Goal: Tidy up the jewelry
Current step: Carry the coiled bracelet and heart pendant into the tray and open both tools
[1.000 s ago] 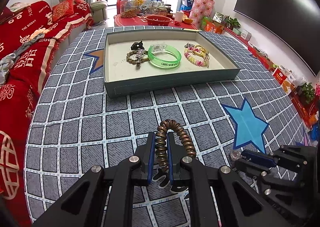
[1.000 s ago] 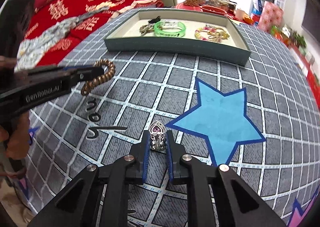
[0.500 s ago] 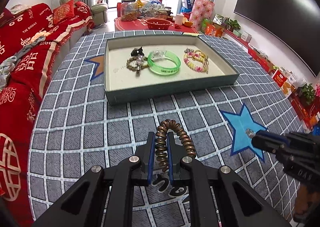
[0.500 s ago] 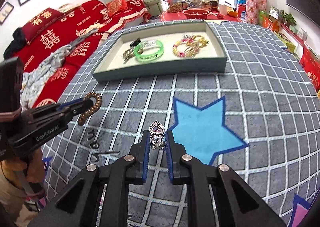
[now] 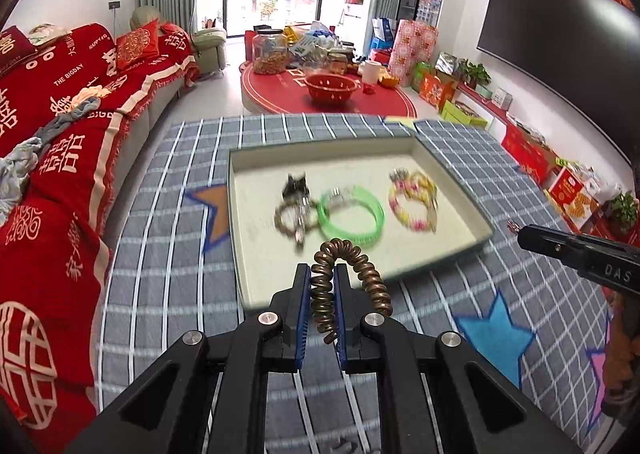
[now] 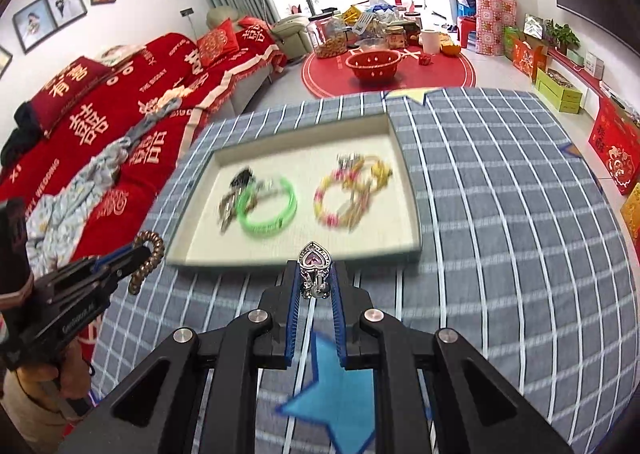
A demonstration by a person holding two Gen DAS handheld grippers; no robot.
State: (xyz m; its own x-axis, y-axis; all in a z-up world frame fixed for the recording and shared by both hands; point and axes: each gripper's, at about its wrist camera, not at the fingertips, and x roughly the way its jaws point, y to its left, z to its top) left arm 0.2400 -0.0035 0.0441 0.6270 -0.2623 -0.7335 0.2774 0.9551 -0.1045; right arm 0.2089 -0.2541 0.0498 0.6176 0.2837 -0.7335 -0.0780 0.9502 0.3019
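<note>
Our left gripper (image 5: 322, 286) clamps a bronze coiled-spring bracelet (image 5: 348, 278) and our right gripper (image 6: 315, 286) a silver heart-stone ring (image 6: 315, 268), both before the shallow grey-green tray (image 6: 408, 174); only the right view shows the ring's purple stone.

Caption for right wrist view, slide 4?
Right gripper holding heart ring near tray of bracelets.

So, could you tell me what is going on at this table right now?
A person is sorting jewelry with two handheld grippers. The left gripper is shut on a bronze coiled spiral bracelet; the right gripper is shut on a silver ring with a purple heart stone. Both are held in front of the shallow teal tray, which already holds a green bangle and beaded bracelets.
</note>
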